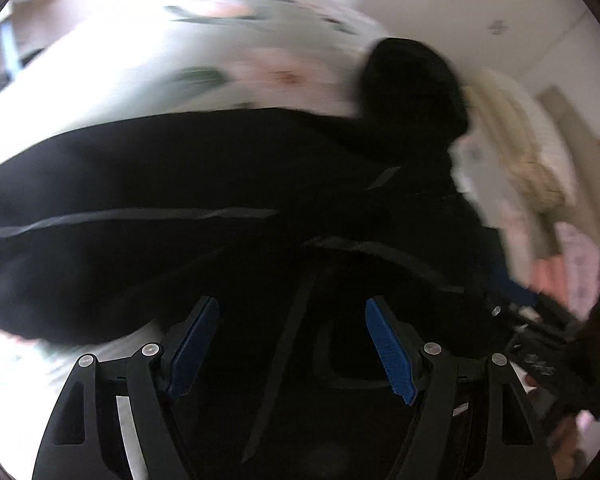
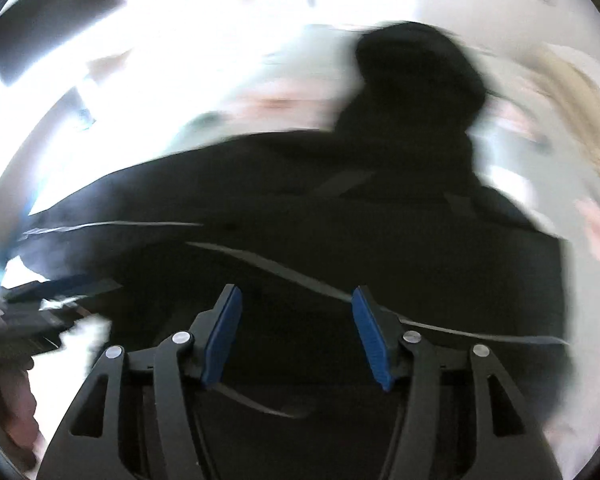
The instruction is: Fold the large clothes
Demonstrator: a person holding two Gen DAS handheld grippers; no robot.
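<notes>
A large black garment (image 1: pixel 204 184) with thin grey stripes lies spread over a pale floral bed sheet (image 1: pixel 204 56); one black part bunches up at its far right (image 1: pixel 412 84). My left gripper (image 1: pixel 292 344) is open just above the black cloth, blue pads apart with nothing between them. In the right wrist view the same black garment (image 2: pixel 340 208) fills the middle, and my right gripper (image 2: pixel 296 332) is open above it, holding nothing. Both views are blurred by motion. The right gripper also shows at the lower right of the left wrist view (image 1: pixel 548 344).
Cream and pink clothes (image 1: pixel 528 168) are piled at the right of the bed. White walls (image 1: pixel 460 0) stand behind. A dark screen-like panel (image 2: pixel 56 12) is at the upper left of the right wrist view. The other gripper (image 2: pixel 28 312) shows at the left edge.
</notes>
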